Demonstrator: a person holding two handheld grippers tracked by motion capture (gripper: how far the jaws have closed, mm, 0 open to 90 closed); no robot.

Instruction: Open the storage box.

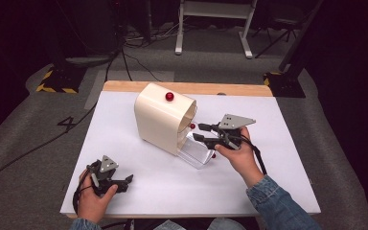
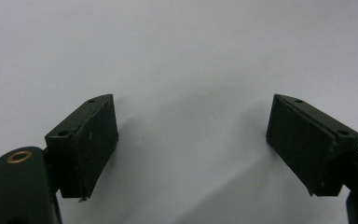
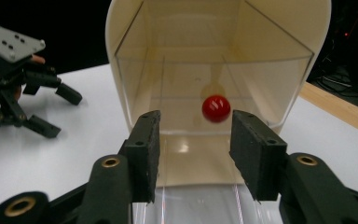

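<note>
white table (image 1: 172, 191), cream dispenser (image 1: 160, 117), right gripper (image 1: 197, 132) open

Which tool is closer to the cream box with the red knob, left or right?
The right tool is nearer, its jaws open at the cream box's clear front. The left tool rests open at the near left table edge, well apart.

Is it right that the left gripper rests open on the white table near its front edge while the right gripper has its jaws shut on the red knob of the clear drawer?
Not quite: the right gripper is open, its jaws either side of the red knob without touching, as the right gripper view shows.
</note>
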